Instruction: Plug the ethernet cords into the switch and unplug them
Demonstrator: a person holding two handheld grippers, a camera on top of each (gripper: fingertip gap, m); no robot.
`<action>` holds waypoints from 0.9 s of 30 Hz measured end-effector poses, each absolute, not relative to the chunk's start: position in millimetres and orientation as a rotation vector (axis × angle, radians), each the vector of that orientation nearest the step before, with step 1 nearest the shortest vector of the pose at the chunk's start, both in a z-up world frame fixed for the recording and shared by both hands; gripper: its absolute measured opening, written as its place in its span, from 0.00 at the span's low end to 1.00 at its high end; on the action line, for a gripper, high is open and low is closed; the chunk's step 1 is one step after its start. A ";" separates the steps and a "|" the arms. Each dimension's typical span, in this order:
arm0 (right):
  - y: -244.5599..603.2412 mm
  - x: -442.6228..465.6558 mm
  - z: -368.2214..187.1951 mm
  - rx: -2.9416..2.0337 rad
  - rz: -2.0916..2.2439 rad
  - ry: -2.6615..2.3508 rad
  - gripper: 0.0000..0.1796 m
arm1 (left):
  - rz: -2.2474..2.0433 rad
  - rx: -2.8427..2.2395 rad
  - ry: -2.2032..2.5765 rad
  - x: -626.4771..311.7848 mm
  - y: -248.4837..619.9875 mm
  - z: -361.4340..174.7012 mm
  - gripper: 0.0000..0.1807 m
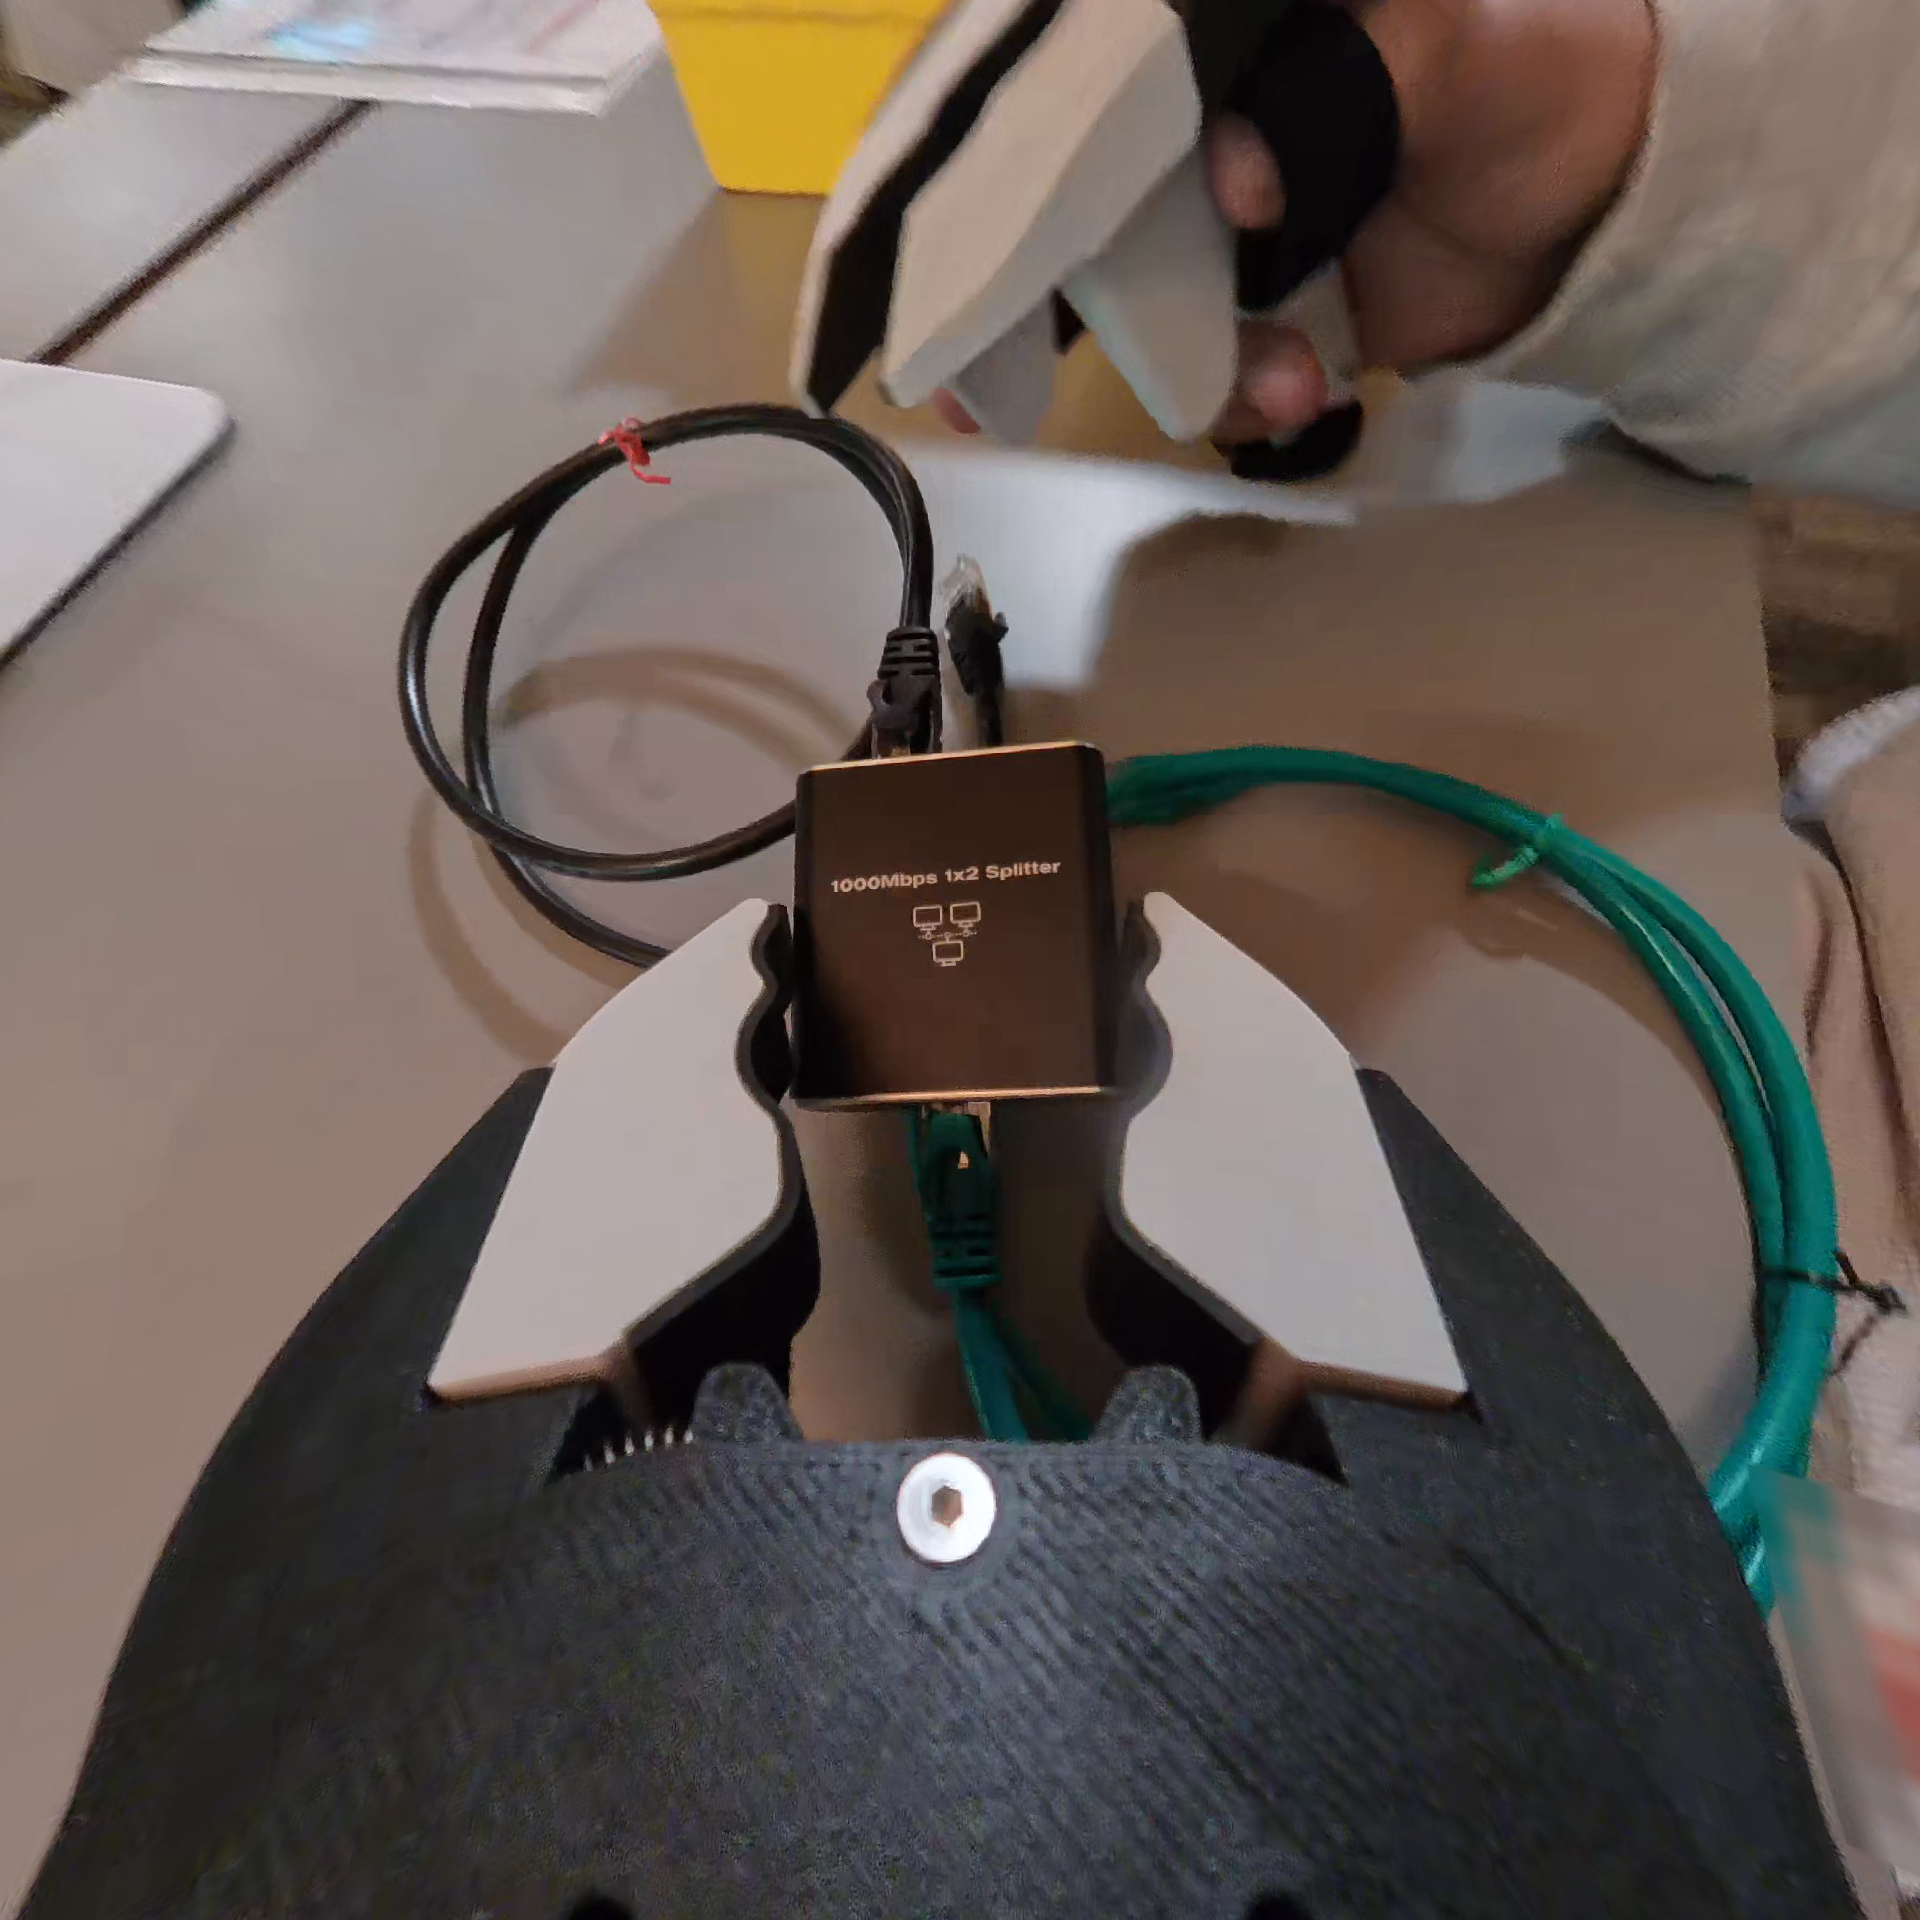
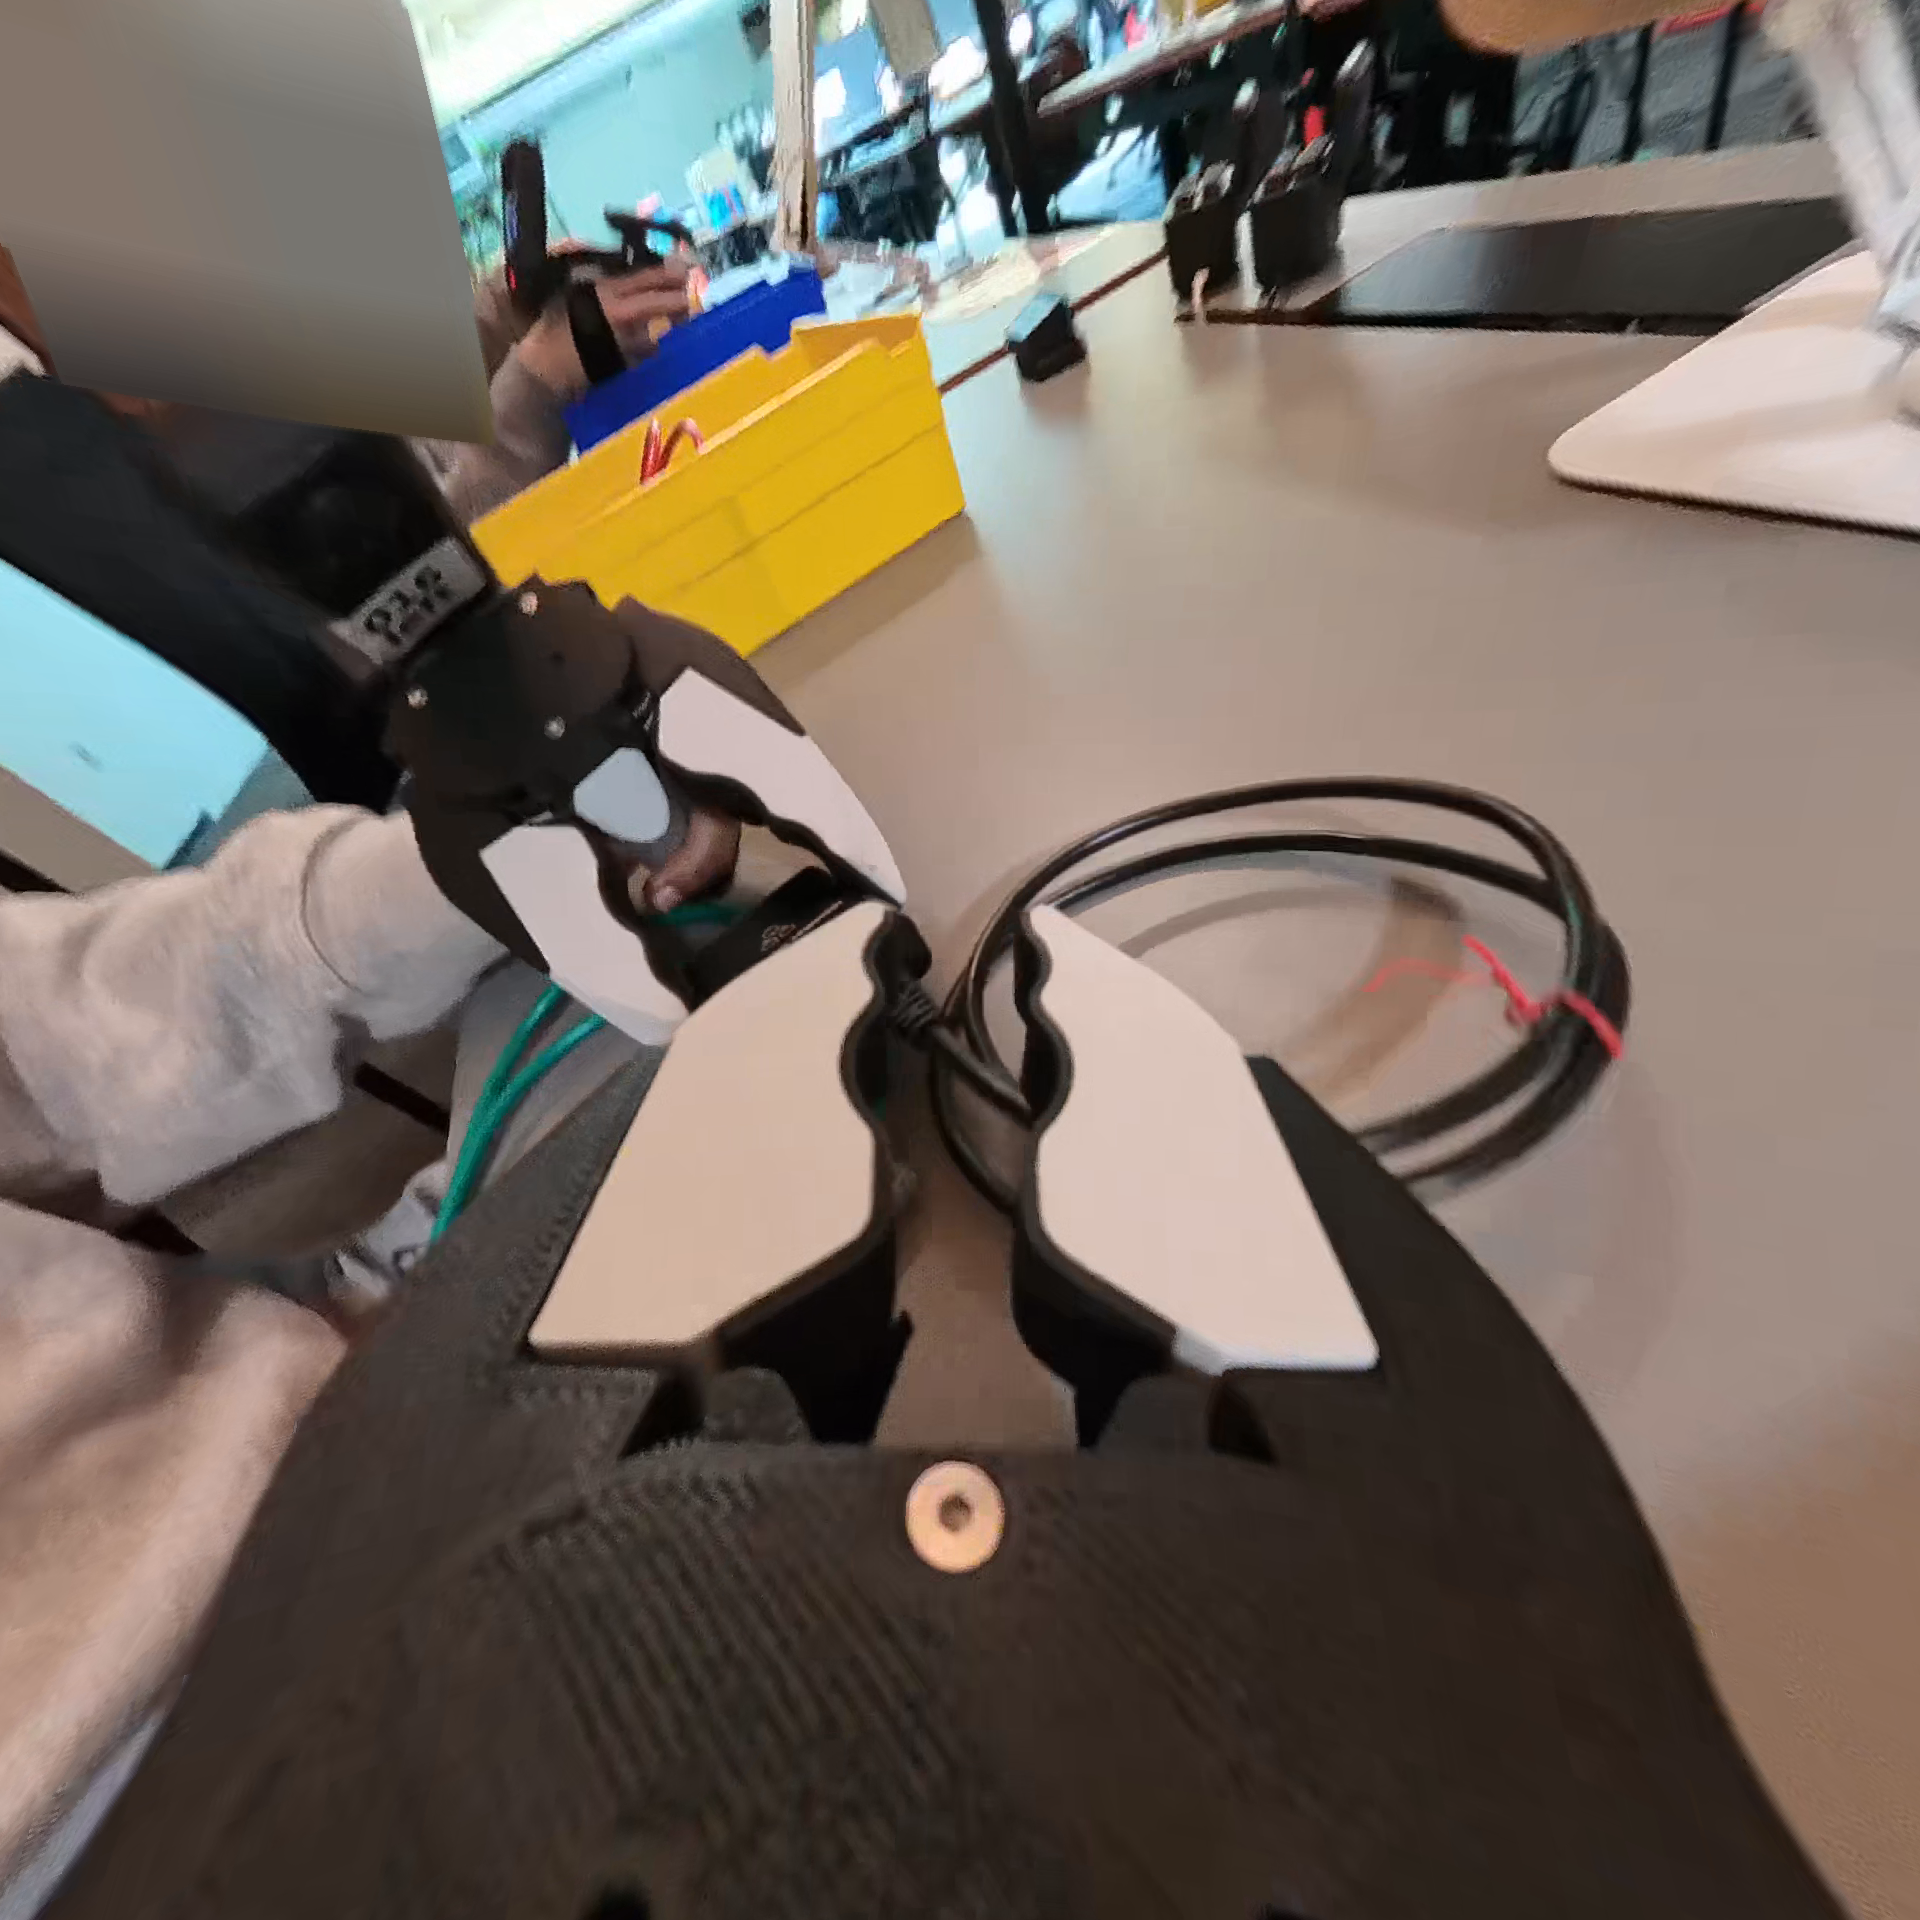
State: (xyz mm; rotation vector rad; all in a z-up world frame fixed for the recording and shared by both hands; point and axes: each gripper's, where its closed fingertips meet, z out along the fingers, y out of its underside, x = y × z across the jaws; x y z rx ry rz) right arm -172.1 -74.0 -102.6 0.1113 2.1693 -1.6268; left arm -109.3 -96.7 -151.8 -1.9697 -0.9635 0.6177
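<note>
closest to my left camera, my left gripper (image 1: 956,997) clamps the small black box-shaped switch (image 1: 954,914) by its two sides, pads pressed against it, holding it just above the grey-beige tabletop (image 1: 260,935). a green ethernet cord (image 1: 1704,1039) is plugged into the switch's near port and loops round to the right. on the far face, one end of the black ethernet cord (image 1: 447,665) sits in the left port, while its other plug (image 1: 971,634) lies loose just beside it, out of the socket. my right gripper (image 2: 951,1023) stands partly open with its fingers on either side of the black cord close to the switch, not pinching it. a yellow plastic bin (image 2: 769,499) sits far off on the left, and a white stand base (image 2: 1756,416) far right.
</note>
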 end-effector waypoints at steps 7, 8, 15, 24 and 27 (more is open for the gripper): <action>-81.8 -168.1 -101.1 0.285 -1.620 2.045 0.09 | 0.728 -1.724 -1.014 -113.9 -119.2 -123.4 0.34; -83.9 -164.3 -101.1 0.314 -1.598 1.995 0.10 | 0.740 -1.731 -1.001 -113.4 -117.5 -123.0 0.34; -85.3 -166.5 -97.3 0.518 -1.494 1.703 0.10 | 0.826 -1.816 -0.931 -115.8 -98.6 -126.3 0.34; -85.6 -164.6 -106.5 0.569 -1.382 1.647 0.07 | 0.884 -1.883 -0.908 -117.1 -91.2 -132.0 0.34; -85.2 -163.7 -105.2 0.566 -1.374 1.637 0.05 | 0.885 -1.887 -0.904 -117.0 -90.5 -132.3 0.34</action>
